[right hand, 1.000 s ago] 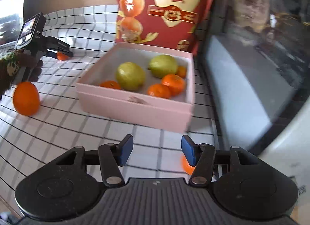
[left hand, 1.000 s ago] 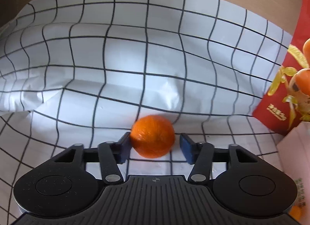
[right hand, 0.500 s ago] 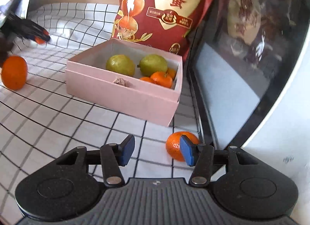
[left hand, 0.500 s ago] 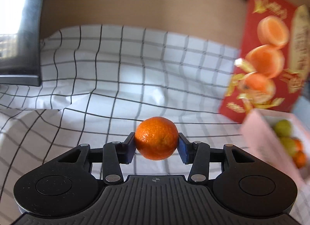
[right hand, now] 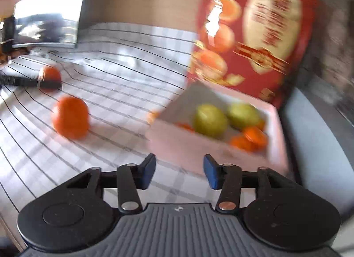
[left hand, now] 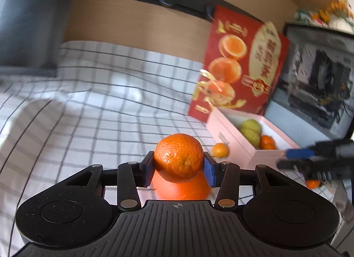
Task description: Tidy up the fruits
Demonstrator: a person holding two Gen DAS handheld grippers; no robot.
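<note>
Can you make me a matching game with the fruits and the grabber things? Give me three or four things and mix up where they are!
Things:
1. Small orange mandarin
2. Two green round fruits
3. Big orange fruit
4. Right gripper

Places or states:
A. Lying on the checked white tablecloth
B. Open, holding nothing
C. Inside the pink cardboard box
D. Squeezed between the left gripper pads

Pairs: 1-D, 2-C, 3-A, 4-B
</note>
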